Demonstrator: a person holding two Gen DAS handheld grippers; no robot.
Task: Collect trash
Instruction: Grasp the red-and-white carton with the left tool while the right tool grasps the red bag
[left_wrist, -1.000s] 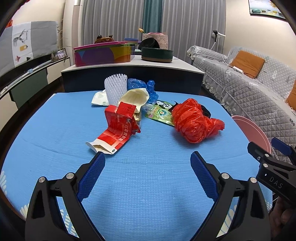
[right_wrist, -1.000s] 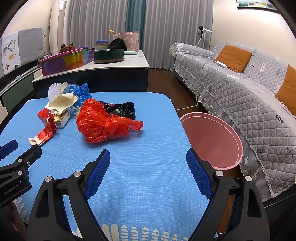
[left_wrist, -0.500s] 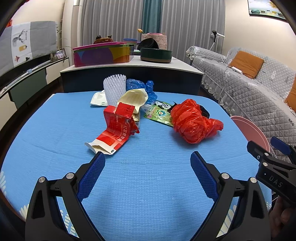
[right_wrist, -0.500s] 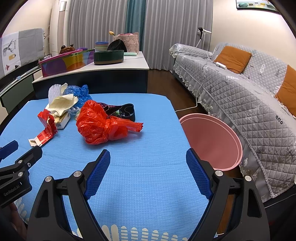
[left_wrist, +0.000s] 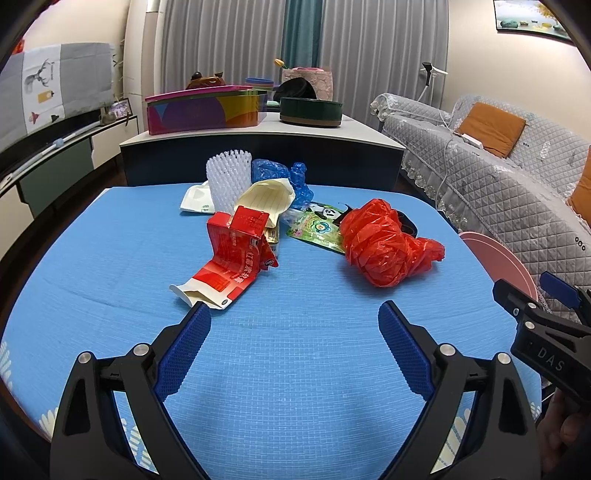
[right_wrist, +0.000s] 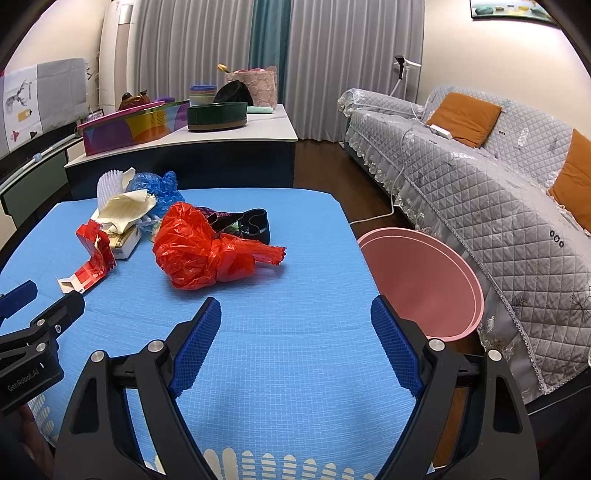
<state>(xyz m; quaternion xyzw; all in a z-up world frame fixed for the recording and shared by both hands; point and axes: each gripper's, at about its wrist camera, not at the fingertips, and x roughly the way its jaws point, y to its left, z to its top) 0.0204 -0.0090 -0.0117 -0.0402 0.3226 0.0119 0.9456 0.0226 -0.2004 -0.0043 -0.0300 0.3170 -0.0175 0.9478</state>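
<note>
Trash lies heaped on the blue-covered table (left_wrist: 110, 258). The heap holds a crumpled red plastic bag (left_wrist: 380, 247) (right_wrist: 199, 251), a flattened red carton (left_wrist: 236, 258) (right_wrist: 94, 258), white foam netting (left_wrist: 229, 177), a blue plastic bag (left_wrist: 280, 173), cream paper (left_wrist: 266, 199) and a green panda wrapper (left_wrist: 317, 229). My left gripper (left_wrist: 294, 314) hovers open over the near table, short of the carton, holding nothing. My right gripper (right_wrist: 295, 307) is near the table's right front; its jaws are closing slightly with nothing between them. The red bag lies ahead to its left.
A pink bin (right_wrist: 421, 284) stands on the floor off the table's right edge, next to a grey quilted sofa (right_wrist: 498, 206). Behind the table is a low cabinet (left_wrist: 258, 147) with boxes and bowls on it. A black item (right_wrist: 255, 225) lies behind the red bag.
</note>
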